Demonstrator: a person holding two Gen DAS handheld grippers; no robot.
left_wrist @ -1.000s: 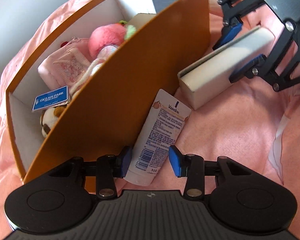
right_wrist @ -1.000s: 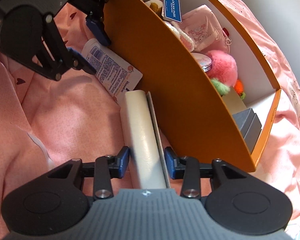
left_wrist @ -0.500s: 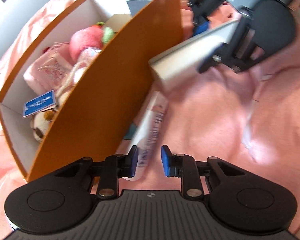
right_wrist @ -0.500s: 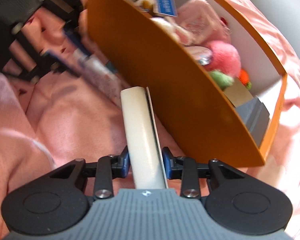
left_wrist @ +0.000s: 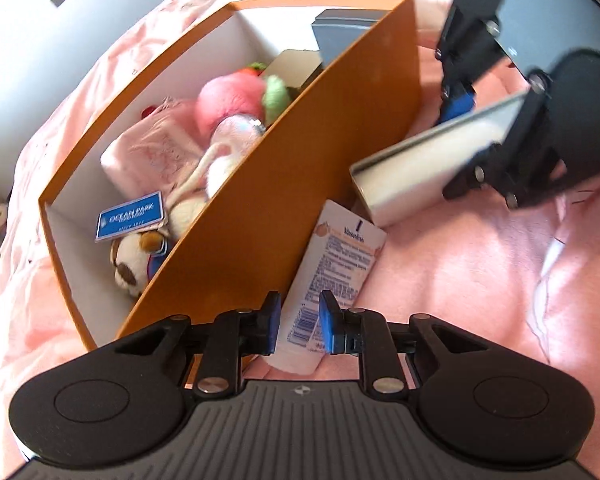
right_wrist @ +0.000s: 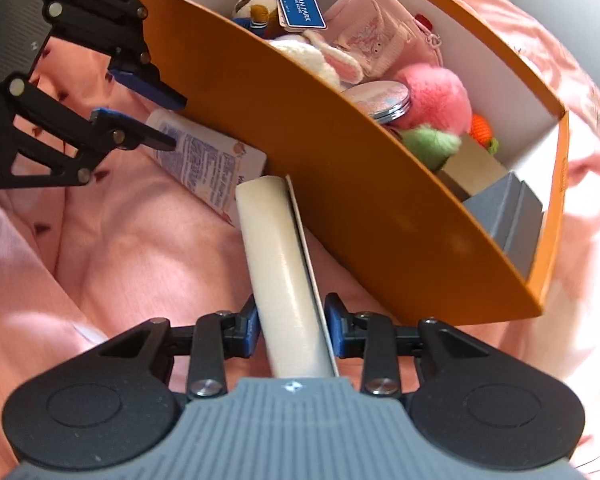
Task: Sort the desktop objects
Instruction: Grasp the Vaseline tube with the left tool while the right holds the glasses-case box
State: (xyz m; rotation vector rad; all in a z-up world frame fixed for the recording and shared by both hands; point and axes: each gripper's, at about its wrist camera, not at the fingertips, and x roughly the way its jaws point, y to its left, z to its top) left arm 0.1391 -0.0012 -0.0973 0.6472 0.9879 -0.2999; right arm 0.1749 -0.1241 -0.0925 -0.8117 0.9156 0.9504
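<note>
The left claw (left_wrist: 299, 322) now has the white lotion tube (left_wrist: 332, 272) between its blue pads, which stand narrow and close on the tube's lower end. One second ago the pads were wider apart around the same tube, so the grasp has just been made or nearly made; I cannot tell if both pads already press it firmly. The tube lies on the pink blanket (left_wrist: 440, 280), with one long side against the outer wall of the orange box (left_wrist: 284, 184).

The right claw (right_wrist: 290, 322) holds the long cream case (right_wrist: 278, 260) between its pads. Compared with one second ago, the case appears a little higher and its front end now points nearer to the box wall; in the left wrist view it is slightly blurred by motion. For the task, this means that both remaining loose things are in hand, and I judge that the next step is to lift them over the wall into the box.

The tube is flat and soft, with blue printed text and a small orange mark near its wide sealed end. It may bend under pressure. The case is smooth, rigid and pale, with a thin flat edge along one side. Inside the box there are already a pink plush ball (right_wrist: 436, 96), a blue card (right_wrist: 299, 2), and a grey box (right_wrist: 512, 220).
</note>
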